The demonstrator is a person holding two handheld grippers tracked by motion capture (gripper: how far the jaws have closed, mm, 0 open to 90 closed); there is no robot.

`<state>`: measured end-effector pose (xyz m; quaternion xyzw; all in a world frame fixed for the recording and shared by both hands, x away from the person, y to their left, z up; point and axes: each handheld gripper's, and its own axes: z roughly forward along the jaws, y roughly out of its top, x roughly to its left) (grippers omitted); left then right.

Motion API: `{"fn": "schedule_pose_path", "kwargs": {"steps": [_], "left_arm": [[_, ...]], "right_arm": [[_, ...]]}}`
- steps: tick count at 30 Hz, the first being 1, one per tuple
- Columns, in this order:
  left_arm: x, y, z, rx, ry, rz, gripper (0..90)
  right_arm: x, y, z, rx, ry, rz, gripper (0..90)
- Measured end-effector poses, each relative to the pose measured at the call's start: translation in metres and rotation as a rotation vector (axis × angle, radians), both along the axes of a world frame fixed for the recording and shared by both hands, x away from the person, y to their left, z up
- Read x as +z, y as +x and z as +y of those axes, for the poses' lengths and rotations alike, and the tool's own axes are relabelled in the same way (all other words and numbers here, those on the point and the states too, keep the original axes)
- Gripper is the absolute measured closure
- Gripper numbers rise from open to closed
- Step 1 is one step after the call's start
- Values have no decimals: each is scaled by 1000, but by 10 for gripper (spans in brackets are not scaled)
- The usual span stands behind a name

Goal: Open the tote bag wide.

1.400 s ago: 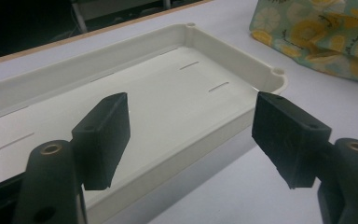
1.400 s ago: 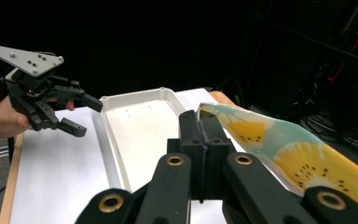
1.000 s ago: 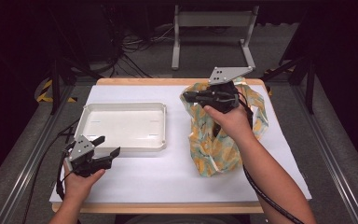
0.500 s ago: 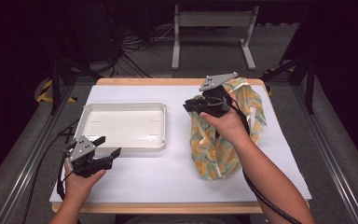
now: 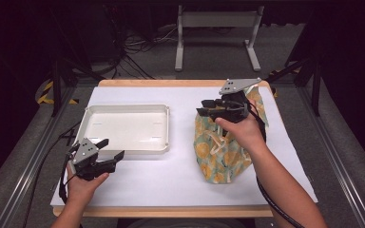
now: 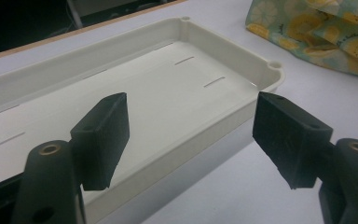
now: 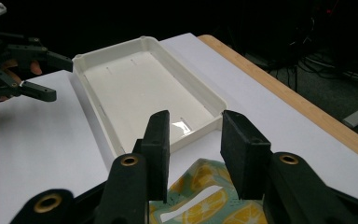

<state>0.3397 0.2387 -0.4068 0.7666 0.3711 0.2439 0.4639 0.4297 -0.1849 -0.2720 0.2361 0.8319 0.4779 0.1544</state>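
right gripper let go of the fruit-print bag, jaws just been opening, dropped lower | left gripper spread, same spot by the tray

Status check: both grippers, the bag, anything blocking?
Left gripper open, idle beside tray. Right gripper jaws just opening, nothing between them, above lemon-print bag. Nothing blocking.

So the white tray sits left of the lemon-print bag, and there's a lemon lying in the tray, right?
Not quite. The white tray does sit left of the lemon-print bag, but nothing lies in it: the high view and the left gripper view both show its floor bare. The only lemons are the ones printed on the bag.
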Motion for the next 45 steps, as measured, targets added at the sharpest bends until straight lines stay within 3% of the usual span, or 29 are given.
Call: {"fn": "schedule_pose_path", "kwargs": {"steps": [4, 12, 19, 23, 29, 37, 45], "left_arm": [[1, 0, -1, -5, -9, -2, 276], [10, 4, -11, -37, -72, 16, 273], [27, 13, -34, -90, -100, 12, 273], [32, 15, -46, -116, -104, 1, 273], [44, 20, -72, -179, -130, -11, 272], [52, 25, -91, -219, -143, -20, 272], [61, 35, -110, -253, -163, -7, 265]], "right_arm": [[6, -7, -8, 0, 23, -21, 625], [14, -24, -33, -13, 73, -81, 592], [16, -41, -76, -60, 174, -128, 514], [14, -47, -96, -85, 184, -160, 475], [8, -55, -122, -122, 189, -163, 464], [-6, -65, -149, -154, 261, -176, 446], [-14, -69, -161, -151, 252, -179, 427]]}}
